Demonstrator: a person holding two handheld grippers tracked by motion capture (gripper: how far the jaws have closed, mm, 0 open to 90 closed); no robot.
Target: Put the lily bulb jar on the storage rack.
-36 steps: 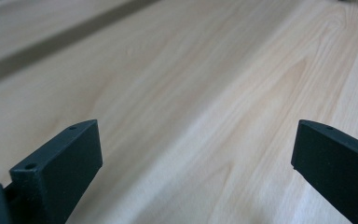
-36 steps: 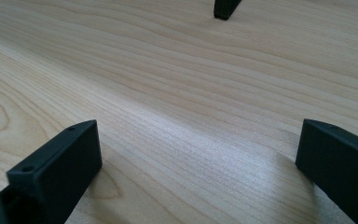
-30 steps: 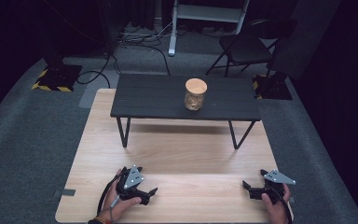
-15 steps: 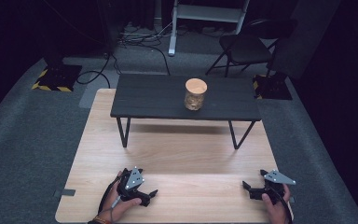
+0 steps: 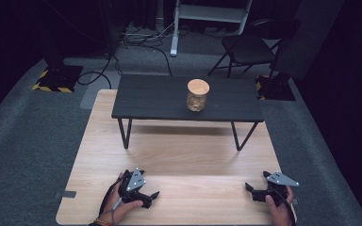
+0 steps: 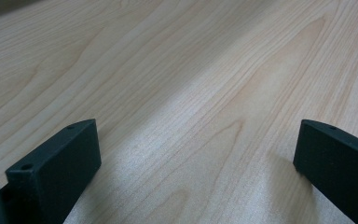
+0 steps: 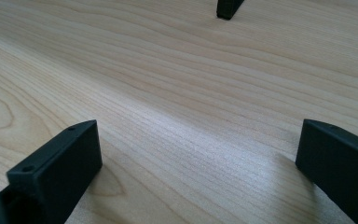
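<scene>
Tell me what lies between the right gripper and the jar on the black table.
In the high view, bare wooden board stretches from the right gripper to the black table, whose near edge and right legs stand before the jar.

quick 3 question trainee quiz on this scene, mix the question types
1. True or false: the left tongs hold the jar.
2. The jar stands on: A) the wooden board B) the black table C) the chair
3. How do the jaws of the right tongs stand?

Key:
1. False; they rest empty on the wooden board.
2. B
3. Wide open, nothing between them.
</scene>
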